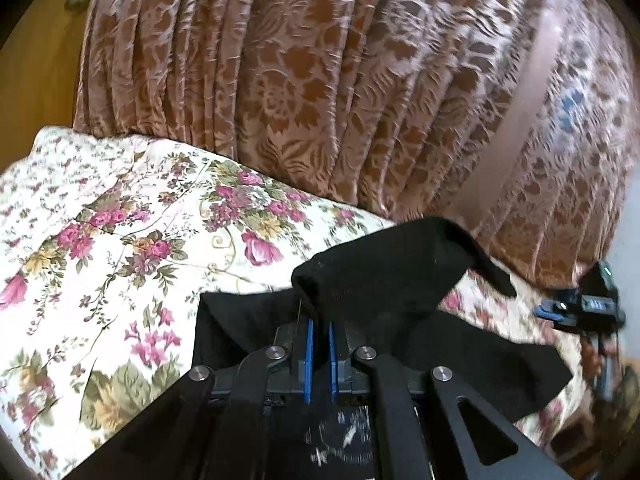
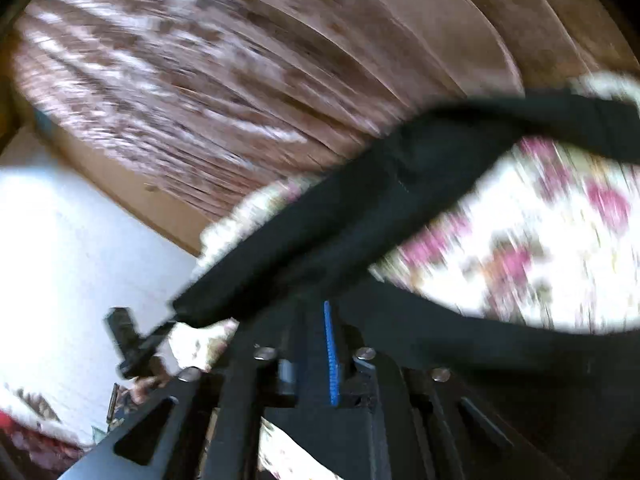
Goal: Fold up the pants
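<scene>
The black pants [image 1: 384, 276] are lifted above a bed with a floral cover [image 1: 120, 240]. My left gripper [image 1: 320, 322] is shut on a bunched edge of the pants, which drape over its blue pads and hang down to the right. In the blurred right wrist view my right gripper [image 2: 320, 304] is shut on the pants [image 2: 360, 208], which stretch as a taut band up to the right. The right gripper also shows in the left wrist view [image 1: 580, 306] at the far right. The left gripper shows small at lower left in the right wrist view [image 2: 128, 344].
A brown patterned curtain [image 1: 320, 80] hangs behind the bed. A wooden door or cupboard [image 1: 36, 60] stands at the far left. The bed cover [image 2: 540, 240] lies under the pants. A white wall [image 2: 80, 260] is on the left in the right wrist view.
</scene>
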The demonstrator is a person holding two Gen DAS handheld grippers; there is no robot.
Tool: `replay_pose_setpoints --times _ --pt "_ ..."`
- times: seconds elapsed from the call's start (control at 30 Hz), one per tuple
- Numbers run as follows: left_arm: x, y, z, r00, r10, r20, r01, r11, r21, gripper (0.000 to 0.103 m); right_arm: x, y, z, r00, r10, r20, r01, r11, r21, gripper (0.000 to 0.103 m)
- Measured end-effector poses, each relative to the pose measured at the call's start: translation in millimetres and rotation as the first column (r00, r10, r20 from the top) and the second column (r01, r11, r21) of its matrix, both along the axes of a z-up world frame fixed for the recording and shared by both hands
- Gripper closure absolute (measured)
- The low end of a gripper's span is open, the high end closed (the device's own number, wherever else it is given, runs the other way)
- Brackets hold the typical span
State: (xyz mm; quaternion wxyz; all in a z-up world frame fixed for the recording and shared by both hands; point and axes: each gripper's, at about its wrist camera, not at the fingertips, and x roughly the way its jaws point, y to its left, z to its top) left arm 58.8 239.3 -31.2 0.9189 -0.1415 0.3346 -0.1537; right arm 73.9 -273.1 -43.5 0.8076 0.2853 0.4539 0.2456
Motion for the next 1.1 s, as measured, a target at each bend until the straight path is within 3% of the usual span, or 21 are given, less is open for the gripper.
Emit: replay_pose_setpoints --times 0.03,0.1,0.17,0.33,0.53,0.73,0.8,0.87,0.97,1.03,1.1 --pt "-6.5 -3.9 1.4 1.0 -0.016 0.006 0.016 1.0 0.004 0.097 5.2 1.2 -10.7 0.998 -0.002 -0.064 0.001 1.0 -0.023 0.064" --pt "-19.7 -14.2 3.6 0.998 -0.053 0.022 0.052 0.998 0.02 0.097 16.6 2.7 -20.6 0.993 -0.012 -0.115 0.007 0.999 -0.051 0.064" --pt "-29.0 -22.9 3.2 0.996 -0.083 0.024 0.082 0.996 0.039 0.097 37.8 7.5 -25.8 0.988 -0.026 -0.155 0.018 0.999 -0.051 0.052" --pt "-43.1 -35.3 -3.4 0.99 -0.139 0.015 0.138 0.988 0.067 0.097 113.6 16.3 -27.3 0.959 -0.13 -0.253 0.135 0.991 0.002 0.031" --pt "-55.3 -43.8 -10.1 0.98 -0.198 0.002 0.198 0.976 0.086 0.097 209.4 35.7 -28.8 0.893 -0.269 -0.361 0.249 0.963 -0.102 0.03" --pt "-62.2 -50.4 -16.6 0.966 -0.26 -0.011 0.259 0.961 0.099 0.097 264.1 67.6 -38.9 0.842 -0.3 -0.448 0.178 0.939 -0.293 0.03" --pt "-62.8 -50.9 -18.6 0.963 -0.271 -0.016 0.271 0.958 0.098 0.097 270.1 74.1 -44.3 0.835 -0.297 -0.464 0.147 0.932 -0.332 0.037" --pt "-61.4 -48.7 -19.7 0.963 -0.269 -0.022 0.27 0.958 0.093 0.097 271.0 79.5 -51.1 0.833 -0.276 -0.479 0.109 0.932 -0.347 0.081" --pt "-52.0 -39.7 -15.5 0.975 -0.221 -0.021 0.222 0.972 0.073 0.097 255.7 76.0 -52.4 0.853 -0.256 -0.455 0.088 0.93 -0.358 0.094" --pt "-37.8 -31.4 -9.2 0.986 -0.164 -0.019 0.165 0.984 0.074 0.097 241.2 64.0 -42.0 0.884 -0.243 -0.4 0.117 0.942 -0.313 0.094" --pt "-10.9 -23.0 3.0 0.996 -0.089 0.008 0.087 0.988 0.128 0.097 229.2 52.2 -27.6 0.917 -0.225 -0.331 0.149 0.959 -0.239 0.094"
